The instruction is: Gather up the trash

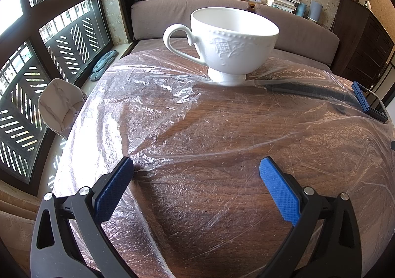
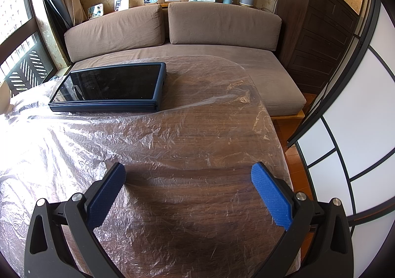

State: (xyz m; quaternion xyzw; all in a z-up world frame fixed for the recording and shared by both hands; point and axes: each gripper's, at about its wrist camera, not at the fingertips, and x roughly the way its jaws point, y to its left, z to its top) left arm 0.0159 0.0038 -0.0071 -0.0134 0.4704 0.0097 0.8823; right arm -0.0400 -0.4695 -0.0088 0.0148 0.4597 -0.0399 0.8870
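Note:
A thin clear plastic sheet (image 1: 153,95) lies crumpled over the round wooden table (image 1: 222,134); it also shows in the right wrist view as the plastic sheet (image 2: 172,125). A white embossed cup (image 1: 227,41) stands on the sheet at the far side. My left gripper (image 1: 196,170) hovers low over the sheet, open, nothing between its blue pads. My right gripper (image 2: 188,174) is open too, above the sheet near the table's right edge, holding nothing.
A dark tablet (image 2: 111,85) lies on the sheet at the far left of the right wrist view; the tablet's edge (image 1: 367,102) shows at the right of the left one. A brown sofa (image 2: 197,31) stands behind the table, a white chair (image 1: 59,105) at left, a dark cabinet (image 2: 318,31) at right.

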